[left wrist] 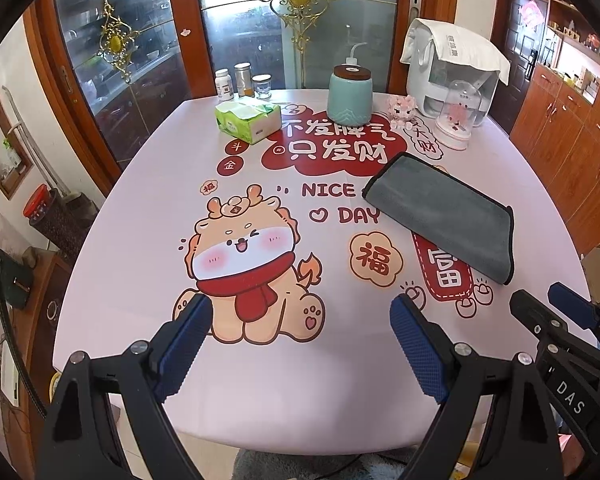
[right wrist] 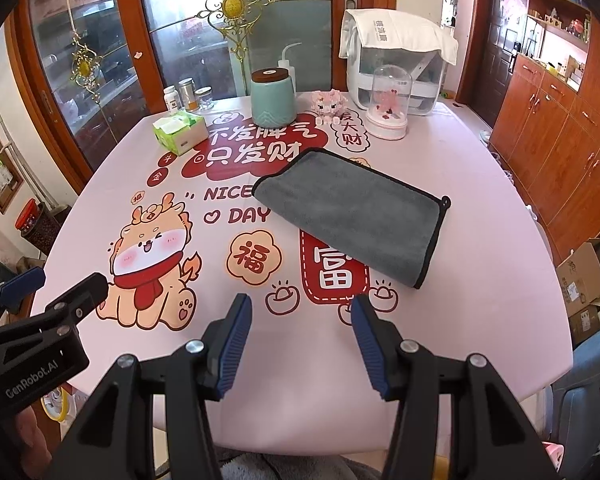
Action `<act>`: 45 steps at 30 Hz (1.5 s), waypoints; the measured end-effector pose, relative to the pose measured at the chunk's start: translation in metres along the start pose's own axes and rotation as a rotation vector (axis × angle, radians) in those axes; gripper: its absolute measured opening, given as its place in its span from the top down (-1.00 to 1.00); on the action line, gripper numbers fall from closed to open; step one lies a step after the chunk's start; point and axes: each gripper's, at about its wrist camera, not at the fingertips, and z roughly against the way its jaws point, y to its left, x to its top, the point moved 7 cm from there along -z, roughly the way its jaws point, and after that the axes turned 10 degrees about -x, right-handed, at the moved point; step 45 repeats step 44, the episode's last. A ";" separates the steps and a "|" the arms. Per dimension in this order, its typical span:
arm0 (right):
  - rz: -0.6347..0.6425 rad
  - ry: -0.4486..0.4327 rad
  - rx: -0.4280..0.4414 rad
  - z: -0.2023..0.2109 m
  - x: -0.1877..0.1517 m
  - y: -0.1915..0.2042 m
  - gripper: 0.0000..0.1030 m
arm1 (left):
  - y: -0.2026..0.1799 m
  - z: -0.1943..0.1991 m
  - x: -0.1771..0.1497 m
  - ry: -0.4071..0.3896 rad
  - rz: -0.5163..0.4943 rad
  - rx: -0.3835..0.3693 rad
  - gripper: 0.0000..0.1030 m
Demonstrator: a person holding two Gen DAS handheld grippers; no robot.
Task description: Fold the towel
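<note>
A grey towel with black edging lies folded in half and flat on the pink printed tablecloth, right of centre; it also shows in the right wrist view. My left gripper is open and empty, above the table's near edge, left of the towel. My right gripper is open and empty, near the front edge, short of the towel's near corner. Each gripper shows in the other's view: the right one and the left one.
At the back of the table stand a green tissue pack, small jars, a teal canister, a pink toy, a glass dome ornament and a white appliance. Wooden cabinets stand right.
</note>
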 end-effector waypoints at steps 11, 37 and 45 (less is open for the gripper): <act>-0.001 0.006 0.001 -0.002 -0.001 0.001 -0.01 | -0.001 -0.003 -0.001 0.011 -0.021 0.010 -0.74; -0.001 0.027 0.003 -0.005 -0.011 0.007 -0.01 | 0.000 -0.001 -0.011 0.031 -0.022 -0.003 -0.74; -0.001 0.027 0.003 -0.004 -0.012 0.007 -0.01 | -0.003 0.001 -0.012 0.018 -0.031 -0.016 -0.74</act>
